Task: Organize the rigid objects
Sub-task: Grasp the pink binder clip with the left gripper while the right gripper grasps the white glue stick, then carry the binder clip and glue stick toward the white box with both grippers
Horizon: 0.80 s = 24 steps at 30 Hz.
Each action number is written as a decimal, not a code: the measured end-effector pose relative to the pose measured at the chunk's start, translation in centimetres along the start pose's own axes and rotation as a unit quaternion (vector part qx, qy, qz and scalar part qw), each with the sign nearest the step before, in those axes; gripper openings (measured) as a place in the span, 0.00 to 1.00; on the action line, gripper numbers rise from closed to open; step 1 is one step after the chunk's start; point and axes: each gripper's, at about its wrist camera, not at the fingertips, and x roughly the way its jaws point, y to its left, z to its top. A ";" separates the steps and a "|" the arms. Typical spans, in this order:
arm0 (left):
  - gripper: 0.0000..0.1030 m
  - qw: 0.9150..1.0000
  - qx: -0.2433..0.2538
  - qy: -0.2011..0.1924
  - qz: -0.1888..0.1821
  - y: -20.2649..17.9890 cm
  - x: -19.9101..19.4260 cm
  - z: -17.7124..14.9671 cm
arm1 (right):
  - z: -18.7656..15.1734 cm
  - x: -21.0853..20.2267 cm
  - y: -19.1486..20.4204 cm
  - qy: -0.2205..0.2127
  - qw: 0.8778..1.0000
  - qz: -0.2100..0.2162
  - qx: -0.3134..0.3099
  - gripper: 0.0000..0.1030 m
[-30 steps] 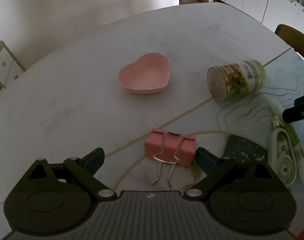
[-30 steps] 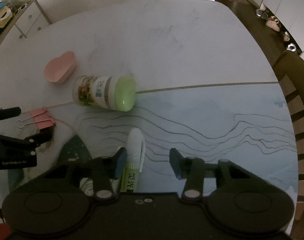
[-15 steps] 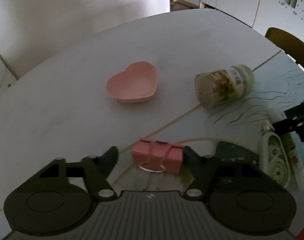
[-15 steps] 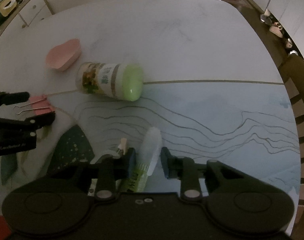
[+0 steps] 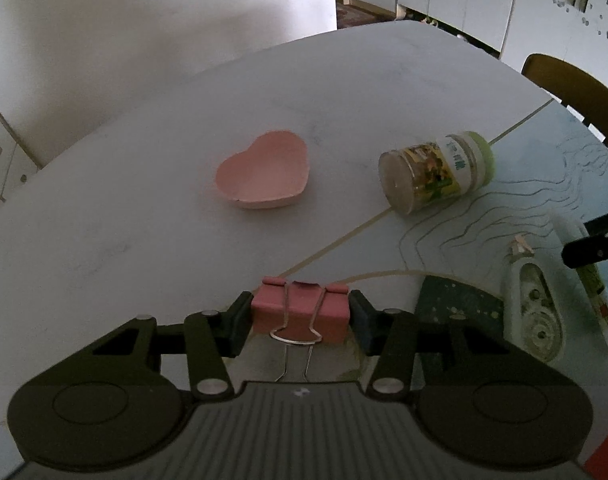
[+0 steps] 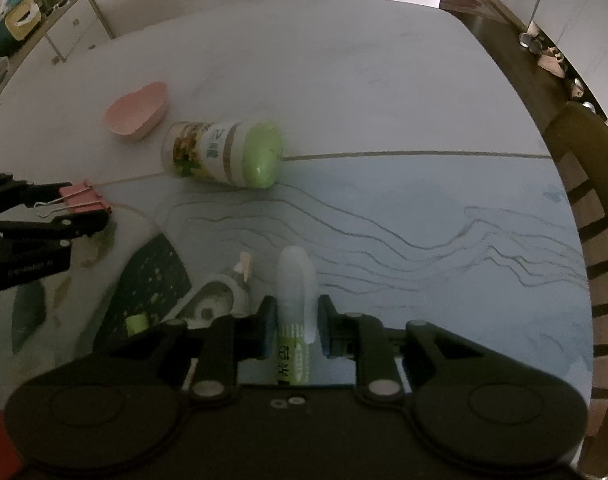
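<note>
My left gripper [image 5: 300, 320] has its jaws closing, and both pads press the sides of a pink binder clip [image 5: 304, 308] whose wire handles point back toward the camera. The right wrist view shows the same clip [image 6: 85, 200] at the left edge, between those fingers. My right gripper [image 6: 293, 320] is also closing, with its pads against a white-capped green glue stick [image 6: 293, 280] that points away from me. A pink heart-shaped dish [image 5: 263, 172] sits further back on the table. A green-lidded jar [image 5: 436, 172] lies on its side to the right of the dish.
A white correction tape dispenser [image 5: 534, 312] lies between the two grippers, beside a dark green speckled patch [image 5: 460, 308] of the light blue mat. A wooden chair [image 6: 592, 200] stands at the table's right edge. A low cabinet [image 6: 63, 28] stands at the back left.
The left jaws have come in from wide open onto the pink clip. The right jaws have closed on the glue stick, and that gripper has shifted slightly over the table.
</note>
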 end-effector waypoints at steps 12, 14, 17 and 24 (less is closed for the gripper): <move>0.48 1.000 0.014 -0.015 -0.011 -0.1 -4.8 -0.7 | -3.0 -4.9 -0.4 -0.027 1.000 0.001 0.008 0.19; 0.48 1.000 0.017 -0.019 -0.014 -0.2 -5.7 -0.9 | -3.6 -5.9 -0.1 -0.034 0.999 0.000 0.007 0.19; 0.48 0.999 0.019 -0.023 -0.020 -0.4 -7.2 -1.2 | -4.4 -7.6 0.3 -0.046 0.999 -0.003 0.004 0.19; 0.48 0.998 0.034 -0.033 -0.033 -1.1 -10.7 -2.4 | -6.3 -10.9 0.8 -0.069 0.997 -0.017 0.007 0.18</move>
